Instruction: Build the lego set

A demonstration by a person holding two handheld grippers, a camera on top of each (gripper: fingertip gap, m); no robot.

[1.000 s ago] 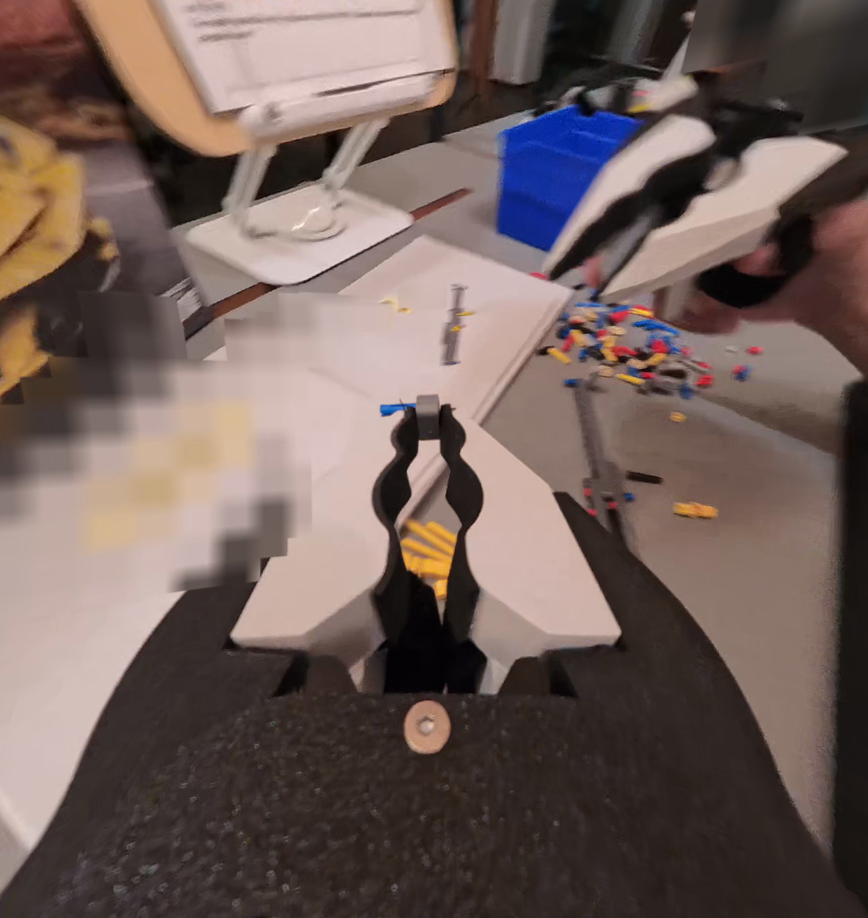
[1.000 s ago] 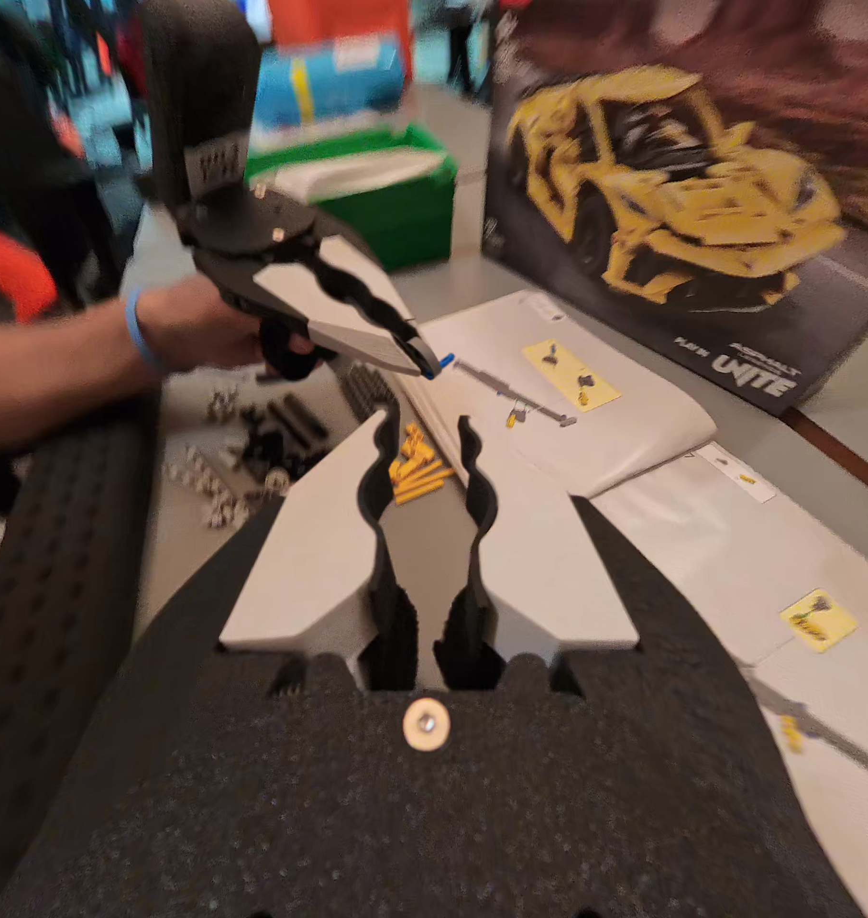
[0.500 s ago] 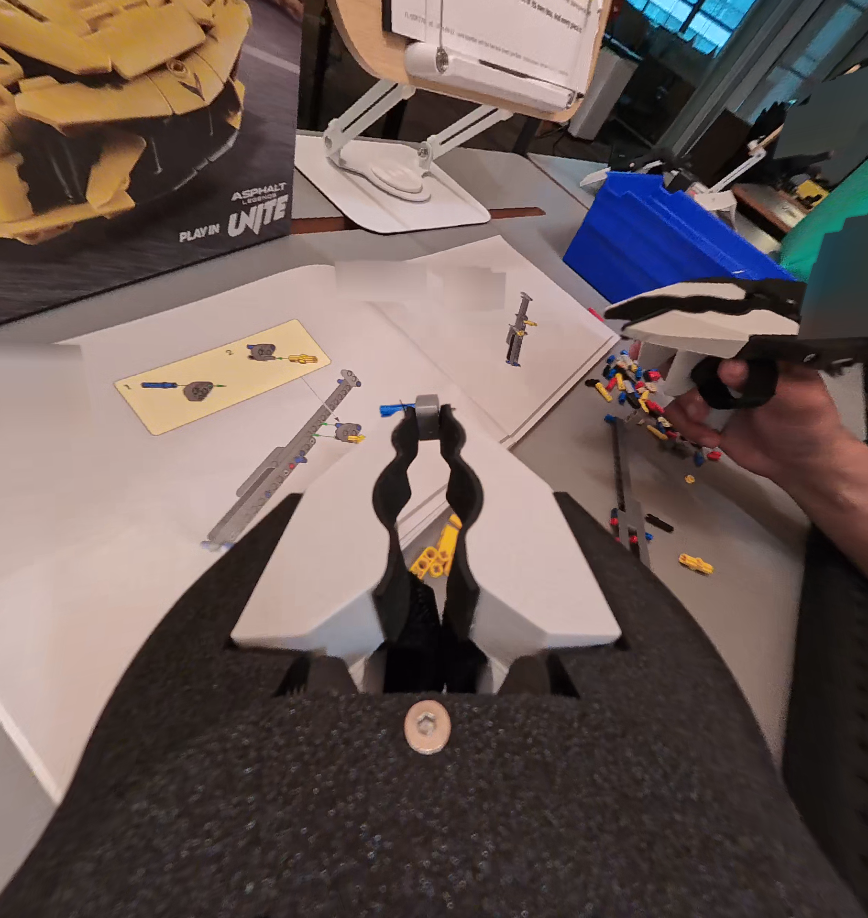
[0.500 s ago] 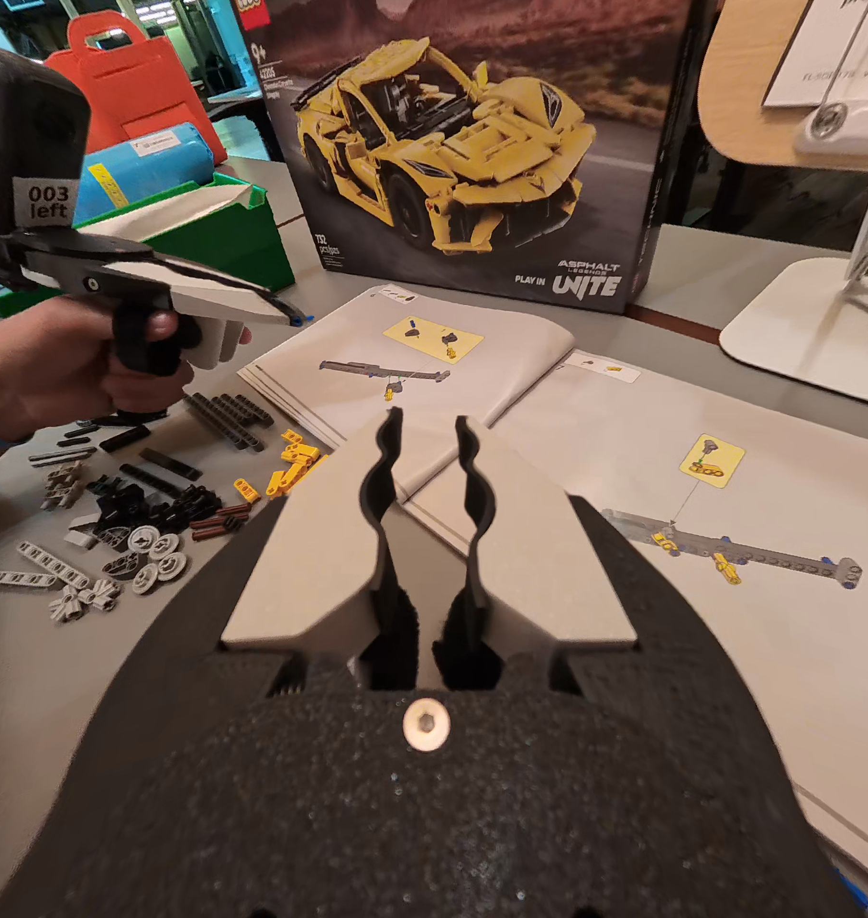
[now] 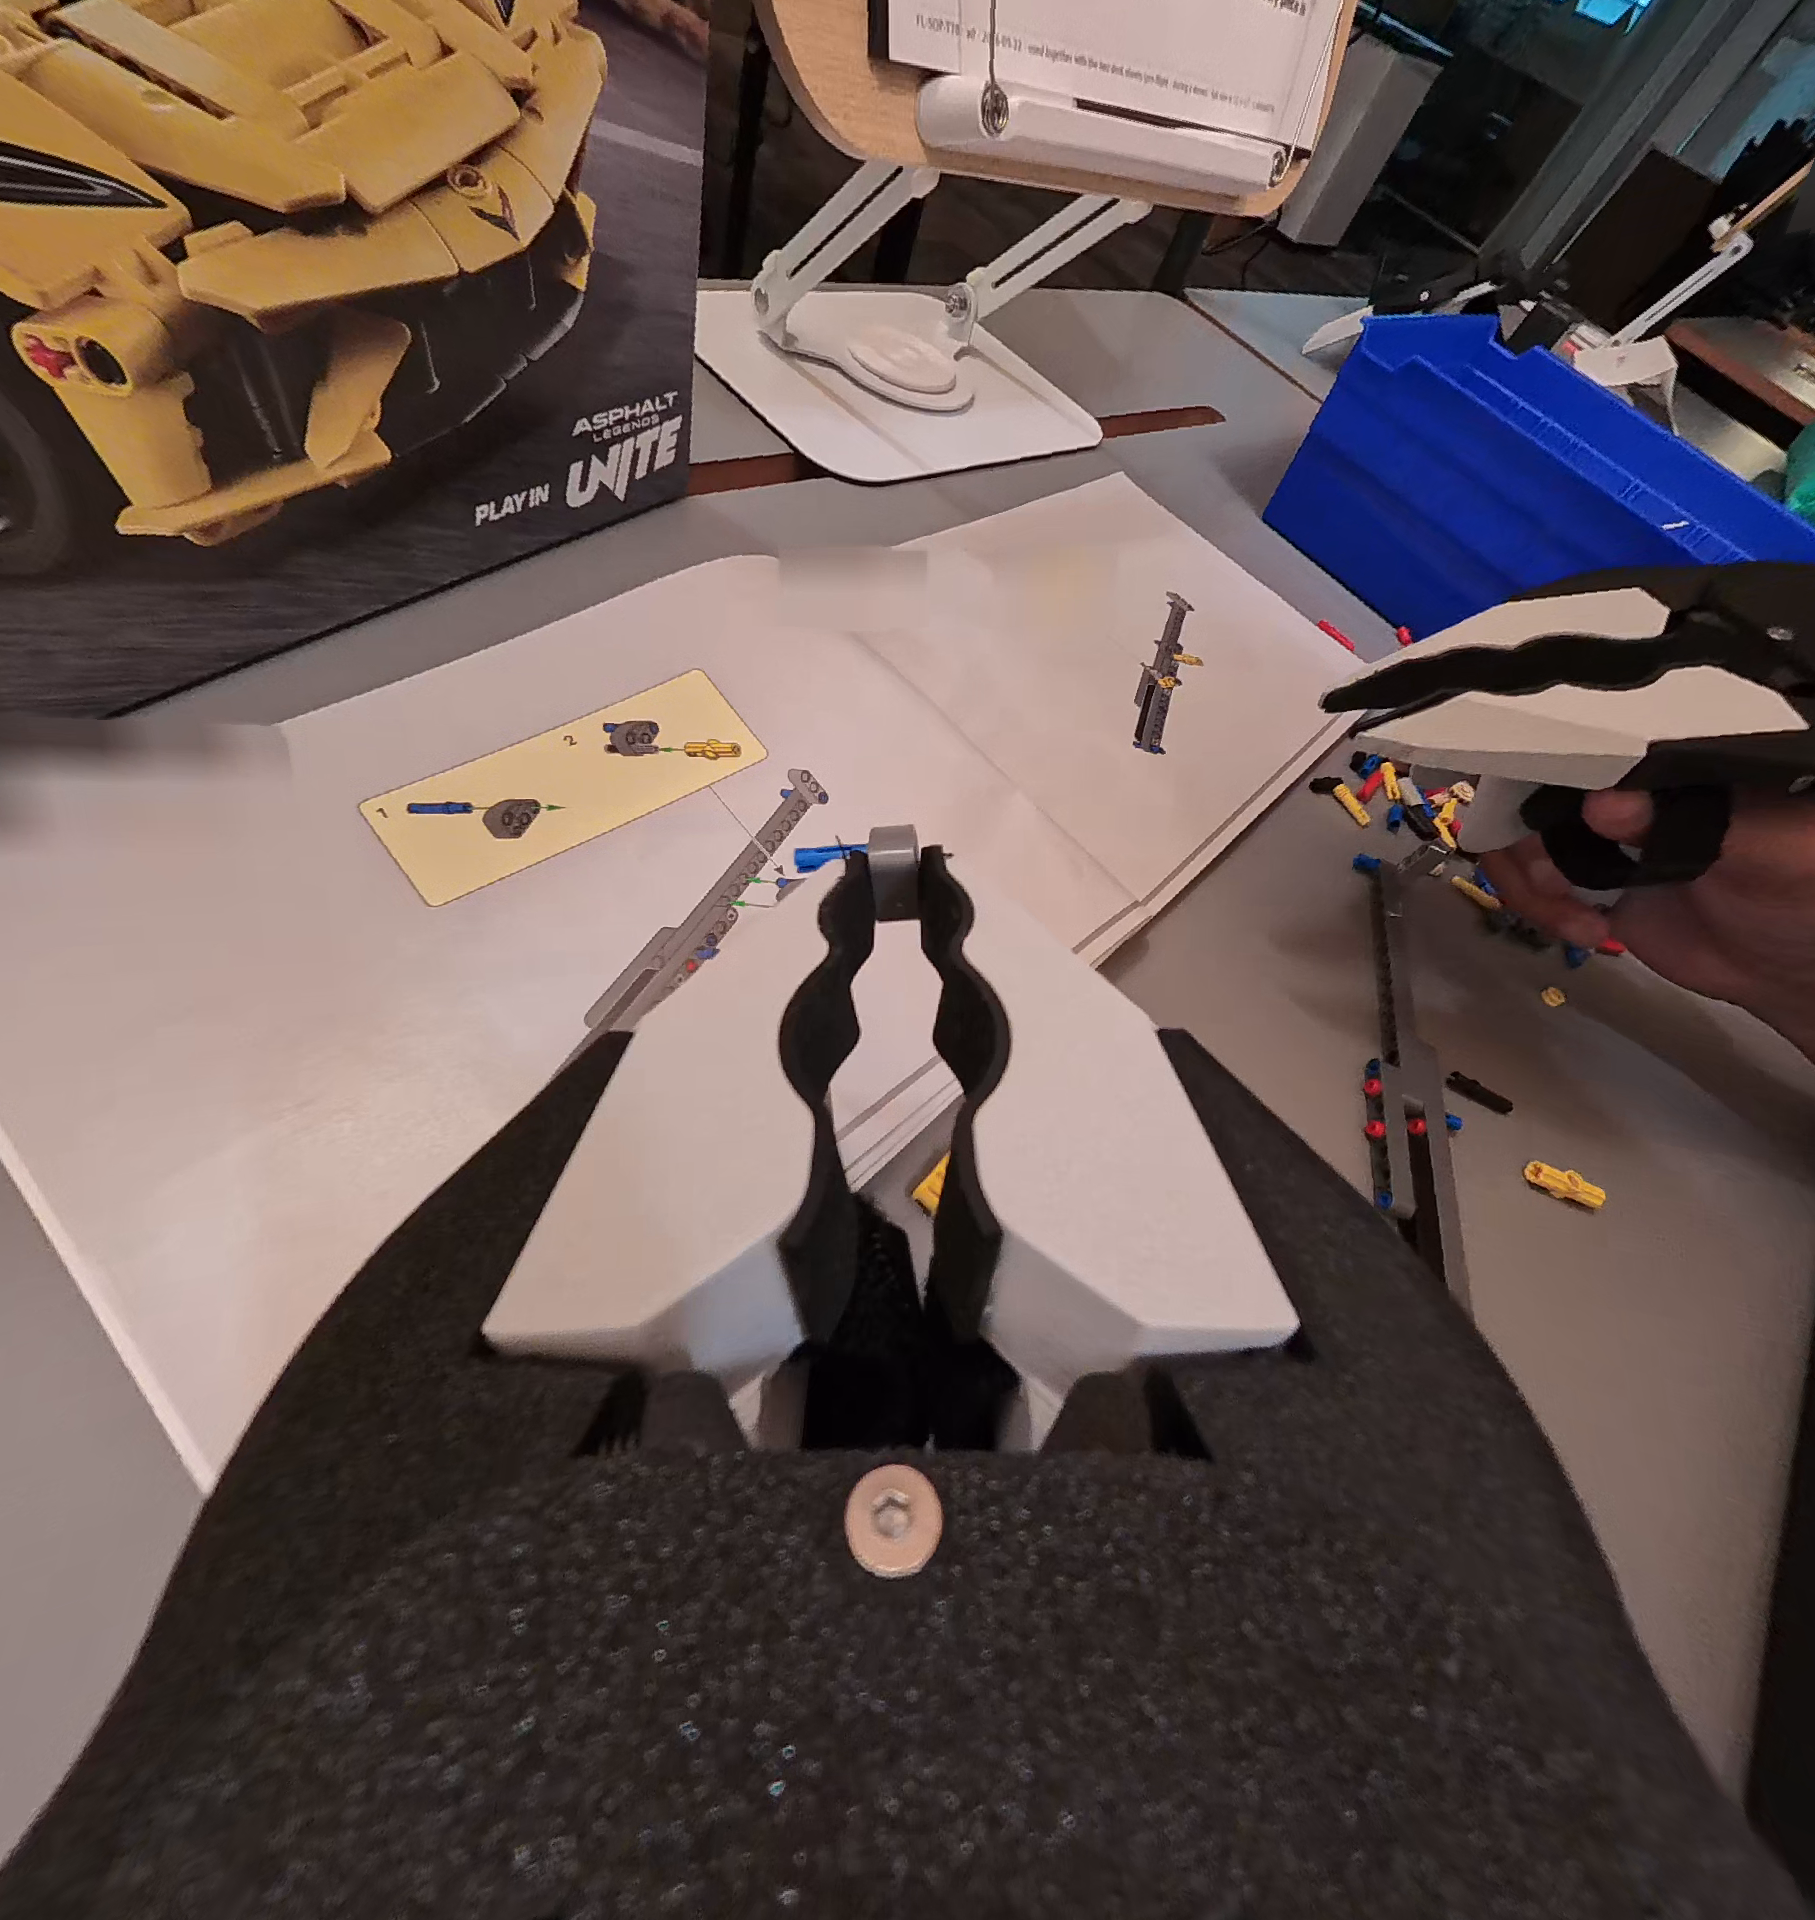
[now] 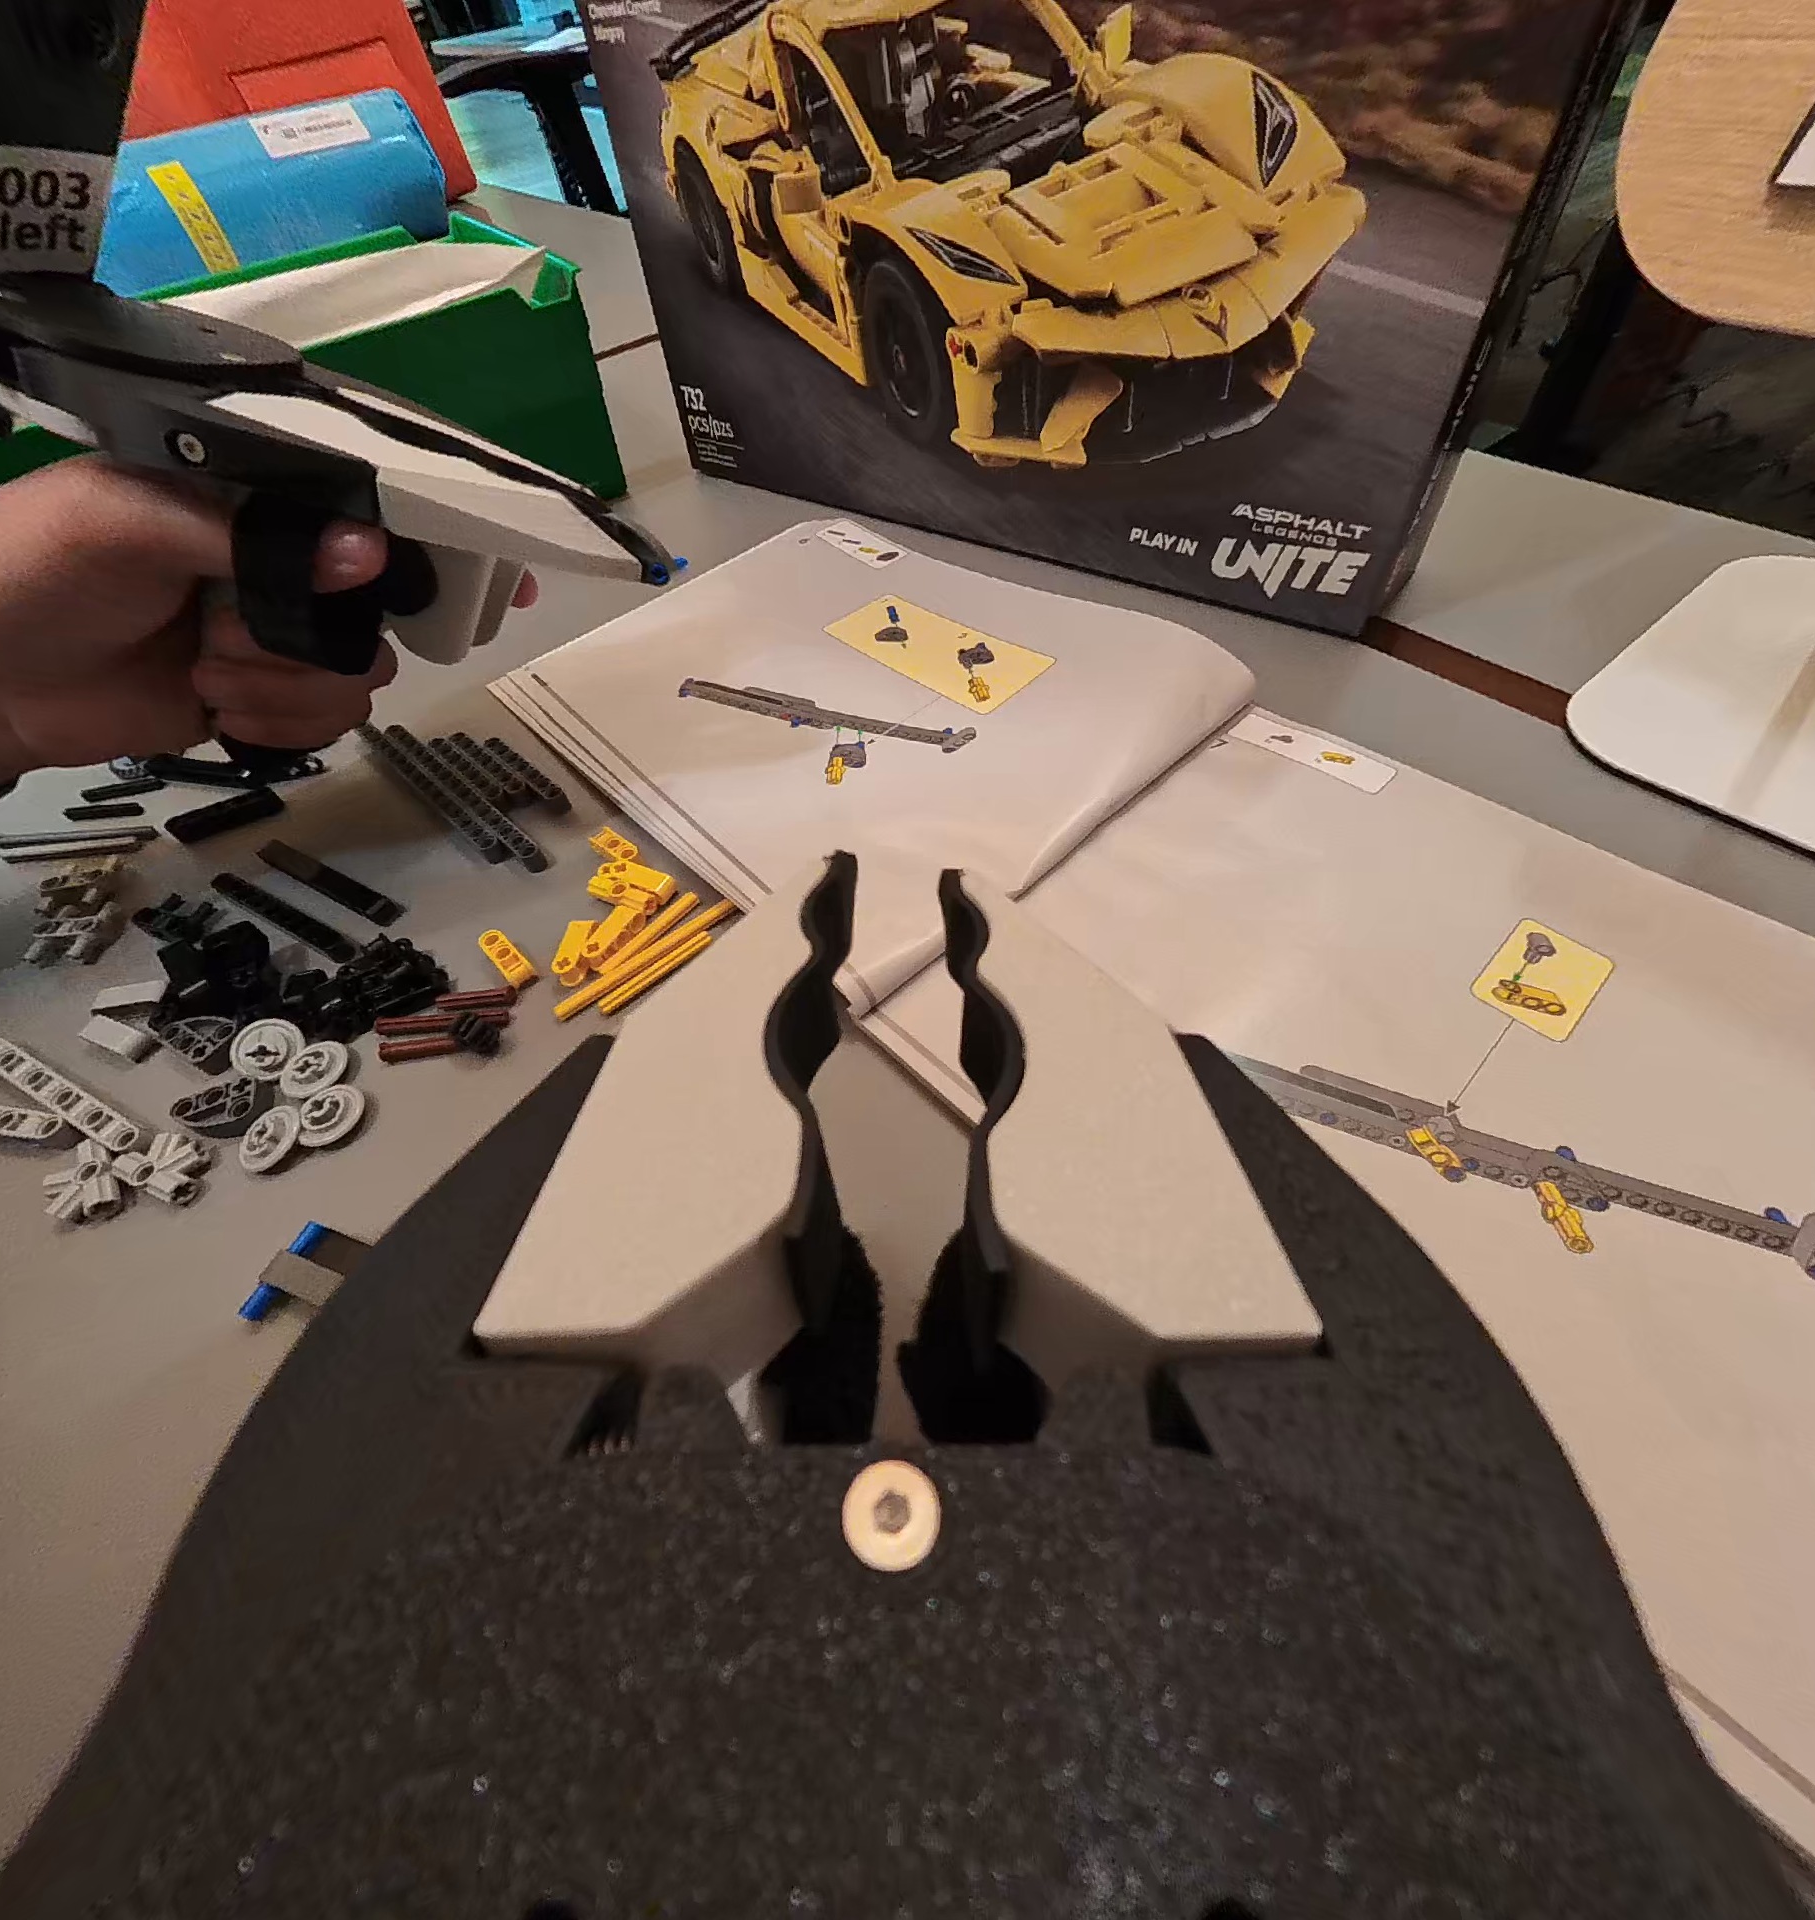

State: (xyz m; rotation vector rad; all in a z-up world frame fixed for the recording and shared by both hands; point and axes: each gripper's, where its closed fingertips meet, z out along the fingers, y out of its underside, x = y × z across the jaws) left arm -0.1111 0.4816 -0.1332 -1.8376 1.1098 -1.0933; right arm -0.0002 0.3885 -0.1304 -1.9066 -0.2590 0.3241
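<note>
The grey bench fills both views. At the top of the right wrist view stands the set's box, printed with a yellow car; the same box occupies the upper left of the left wrist view. In front of it, across the centre of each frame, the open instruction booklet lies flat on the bench. A white stand holding a wooden board rises at the top centre of the left wrist view, and a blue bin sits at its upper right. A green bin appears in the upper left of the right wrist view.

Loose parts lie sorted at the left of the right wrist view: black beams, yellow pieces and grey discs. In the left wrist view a long grey beam assembly lies at the right, below a scatter of small coloured pins.

The left gripper, at frame centre, is clamped on a small grey connector with a blue pin projecting to the left; both are held above the booklet page. The right gripper has its jaws apart and holds nothing, its tips over the booklet's near edge, just right of the yellow pieces.
</note>
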